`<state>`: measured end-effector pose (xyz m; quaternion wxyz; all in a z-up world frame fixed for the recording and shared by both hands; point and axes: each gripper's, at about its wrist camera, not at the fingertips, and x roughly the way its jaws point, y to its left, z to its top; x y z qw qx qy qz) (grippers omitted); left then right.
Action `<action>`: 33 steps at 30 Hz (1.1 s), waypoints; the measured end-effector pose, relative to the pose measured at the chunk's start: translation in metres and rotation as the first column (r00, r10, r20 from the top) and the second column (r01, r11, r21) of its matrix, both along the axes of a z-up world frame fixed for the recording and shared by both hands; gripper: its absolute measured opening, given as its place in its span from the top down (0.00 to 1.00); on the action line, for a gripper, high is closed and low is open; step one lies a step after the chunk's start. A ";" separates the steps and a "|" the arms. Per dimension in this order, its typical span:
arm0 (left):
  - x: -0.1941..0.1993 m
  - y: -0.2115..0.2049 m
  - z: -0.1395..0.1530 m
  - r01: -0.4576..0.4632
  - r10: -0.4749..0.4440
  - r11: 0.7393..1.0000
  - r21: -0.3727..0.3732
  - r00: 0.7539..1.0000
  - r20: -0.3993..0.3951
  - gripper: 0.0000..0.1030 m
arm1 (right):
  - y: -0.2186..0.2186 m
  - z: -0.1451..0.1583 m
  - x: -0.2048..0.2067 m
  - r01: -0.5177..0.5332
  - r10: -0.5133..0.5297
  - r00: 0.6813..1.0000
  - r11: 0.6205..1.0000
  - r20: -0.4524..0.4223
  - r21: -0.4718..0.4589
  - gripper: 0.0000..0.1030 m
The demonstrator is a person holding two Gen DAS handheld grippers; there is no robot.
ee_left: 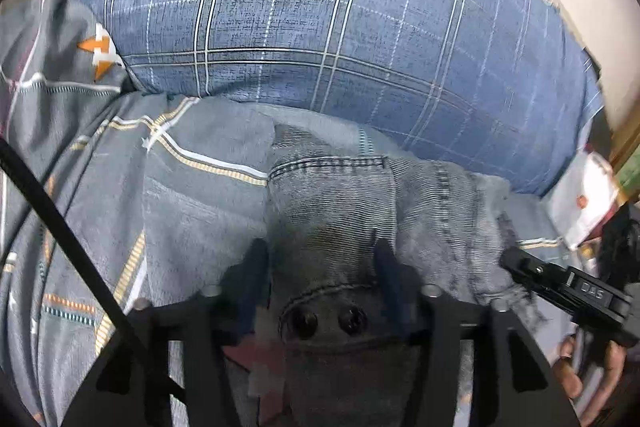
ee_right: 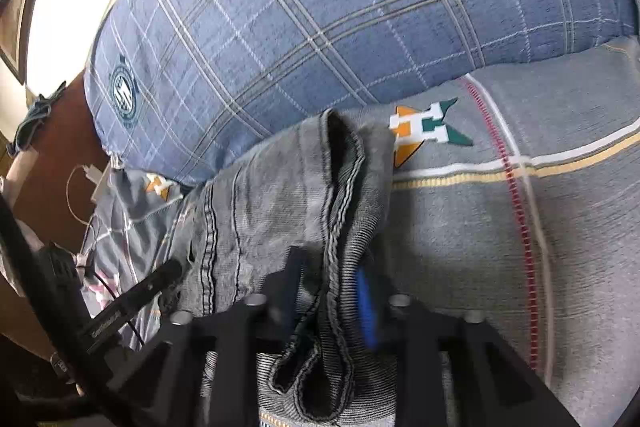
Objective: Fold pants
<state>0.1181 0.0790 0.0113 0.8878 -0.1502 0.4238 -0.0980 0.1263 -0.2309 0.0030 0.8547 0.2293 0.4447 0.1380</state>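
Note:
The pants are grey-blue jeans [ee_left: 340,211] lying on a grey bedsheet. My left gripper [ee_left: 320,259] is shut on the jeans' waistband, near the two metal buttons [ee_left: 328,321]. In the right wrist view the jeans [ee_right: 272,203] hang bunched in front of me. My right gripper [ee_right: 332,291] is shut on a thick stitched fold of the jeans, with a blue pad [ee_right: 366,307] pressed to the cloth. The right gripper also shows at the right edge of the left wrist view [ee_left: 560,279], and the left gripper at the left of the right wrist view [ee_right: 132,299].
A large blue plaid pillow [ee_left: 340,7] lies just beyond the jeans, also in the right wrist view [ee_right: 320,19]. The grey patterned bedsheet [ee_right: 520,227] spreads to the right. A brown wooden surface [ee_right: 52,155] with a cable lies at the left.

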 end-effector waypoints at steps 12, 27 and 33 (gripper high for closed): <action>-0.093 -0.010 0.012 -0.161 0.131 0.955 0.249 0.982 0.135 0.26 | 0.019 0.036 -0.063 0.063 -0.049 0.991 0.992 0.124 -0.114 0.24; -0.181 -0.047 0.032 -0.192 0.039 0.873 0.449 0.944 0.328 0.11 | 0.052 0.052 -0.172 0.090 -0.029 0.972 0.963 0.232 -0.255 0.23; -0.180 -0.050 0.028 -0.197 0.057 0.871 0.449 0.950 0.307 0.11 | 0.062 0.053 -0.179 0.075 0.007 0.964 0.952 0.265 -0.298 0.23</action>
